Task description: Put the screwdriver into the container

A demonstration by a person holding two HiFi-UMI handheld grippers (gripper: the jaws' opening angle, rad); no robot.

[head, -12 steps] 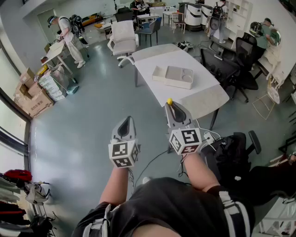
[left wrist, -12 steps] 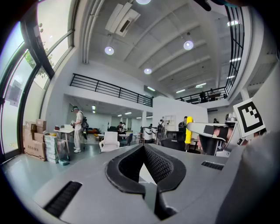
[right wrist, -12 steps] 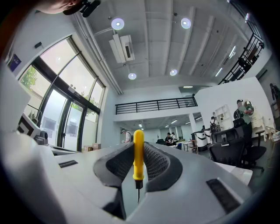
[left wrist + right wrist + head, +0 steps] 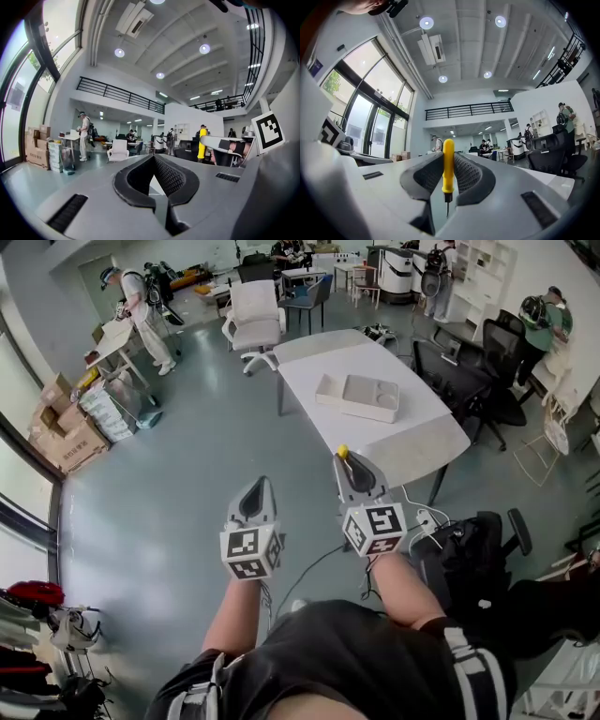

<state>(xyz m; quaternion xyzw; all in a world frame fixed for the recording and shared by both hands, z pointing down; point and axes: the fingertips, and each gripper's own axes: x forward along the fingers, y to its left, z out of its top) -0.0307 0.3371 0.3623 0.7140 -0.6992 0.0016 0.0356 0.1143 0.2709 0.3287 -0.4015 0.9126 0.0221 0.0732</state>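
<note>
The screwdriver's yellow handle (image 4: 448, 164) stands upright between the jaws of my right gripper (image 4: 448, 157), which is shut on it, its thin shaft pointing back toward the camera. In the head view the handle's tip (image 4: 343, 452) pokes past the right gripper (image 4: 346, 462), held in the air short of the white table (image 4: 309, 367). The container, a shallow white compartment tray (image 4: 361, 397), lies on that table well ahead. My left gripper (image 4: 255, 491) hangs beside the right one, shut and empty (image 4: 153, 158). The left gripper view also catches the screwdriver (image 4: 202, 145) at its right.
Black office chairs (image 4: 487, 371) stand to the right of the table and a white chair (image 4: 253, 320) behind it. Cables and a power strip (image 4: 422, 519) lie on the floor near the table leg. Cardboard boxes (image 4: 66, 432) and a person at a desk (image 4: 141, 310) are far left.
The table and tray have shifted slightly to the right in the head view. Both grippers keep the same pose, the right one still holding the screwdriver.
</note>
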